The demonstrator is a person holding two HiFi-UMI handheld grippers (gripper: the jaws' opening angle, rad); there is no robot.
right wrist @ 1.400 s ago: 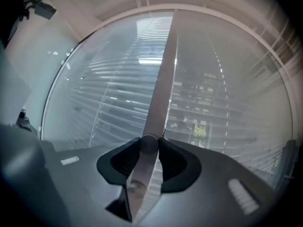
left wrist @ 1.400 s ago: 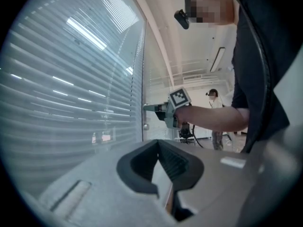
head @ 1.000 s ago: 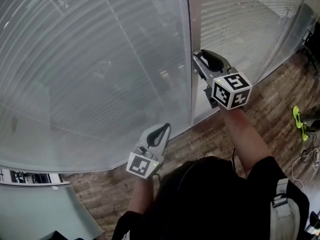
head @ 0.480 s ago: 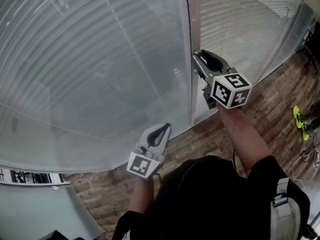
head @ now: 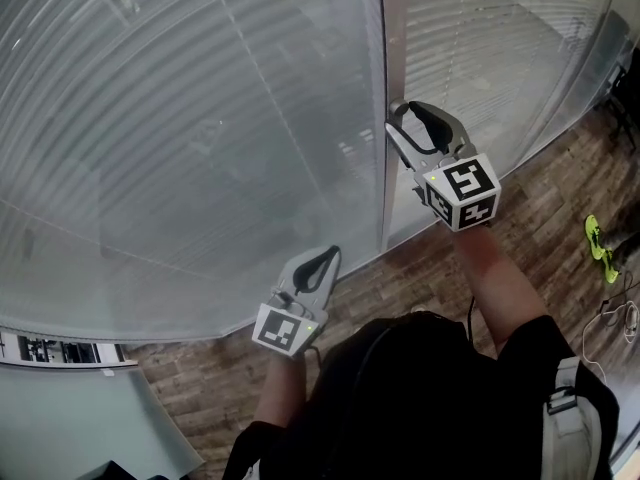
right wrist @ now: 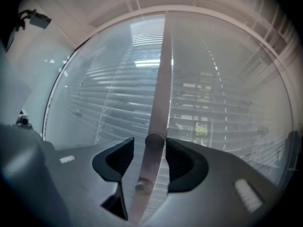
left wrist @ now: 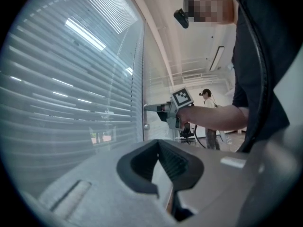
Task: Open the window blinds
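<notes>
Two panes of glass are standing ahead, and the window blinds are hanging across both of them, slats lying close together and letting only a dim view through. On the left, the wider stretch of blinds is filling most of the head view.

Below it, the left tongs are hanging low and near the person's body, pointing level toward the glass. In the left gripper view these tongs are sitting together at the tips, with nothing between them.

Further right, a pale upright post is dividing the two panes. A small round knob is sticking out from this post, and a lower knob is sitting beneath it.

The right tongs are reaching level to the post, held higher than the left pair. Their jaws have just been opening and are now standing apart, with the upper knob between them. The left pad is standing clear of the knob, while the right pad is lying just beside it.

Right of the post, the narrower stretch of blinds is running on, and the wooden floor is showing below it.
</notes>
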